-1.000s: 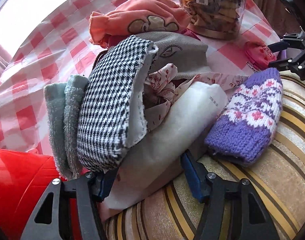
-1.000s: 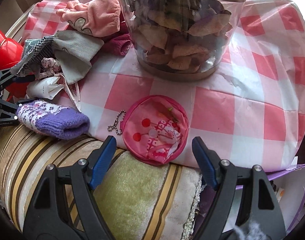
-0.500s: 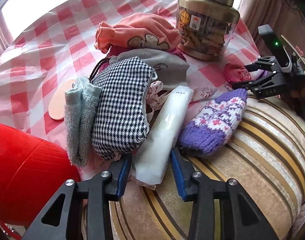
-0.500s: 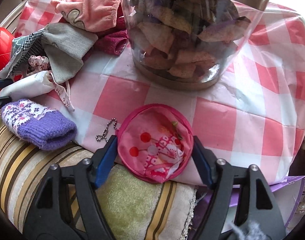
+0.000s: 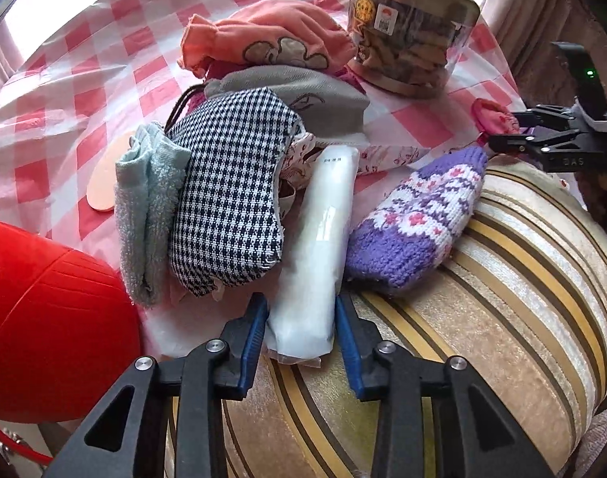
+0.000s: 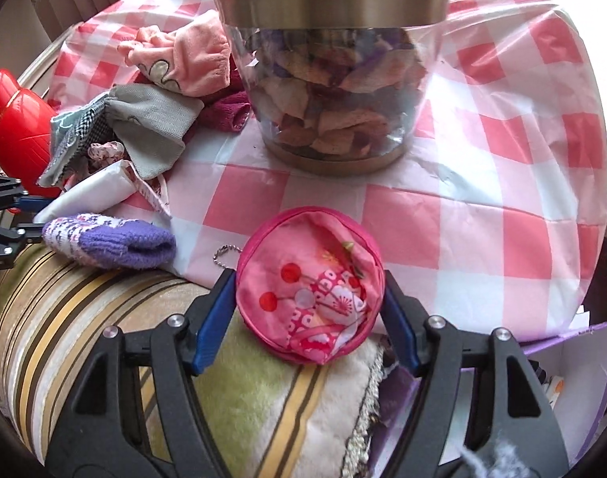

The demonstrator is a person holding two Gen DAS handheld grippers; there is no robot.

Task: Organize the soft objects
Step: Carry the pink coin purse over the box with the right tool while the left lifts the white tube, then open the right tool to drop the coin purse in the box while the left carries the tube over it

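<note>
Checked worktop point(image 6: 482, 183) edge: my left claw point(image 5: 301, 318) is pinching the white packet point(image 5: 323, 247), my right claw point(image 6: 309, 298) is squeezing the pink pouch point(image 6: 311, 283); either slick item may be slipping free.

Home: checked tablecloth point(image 6: 482, 183), striped cushion point(image 5: 522, 298).
</note>
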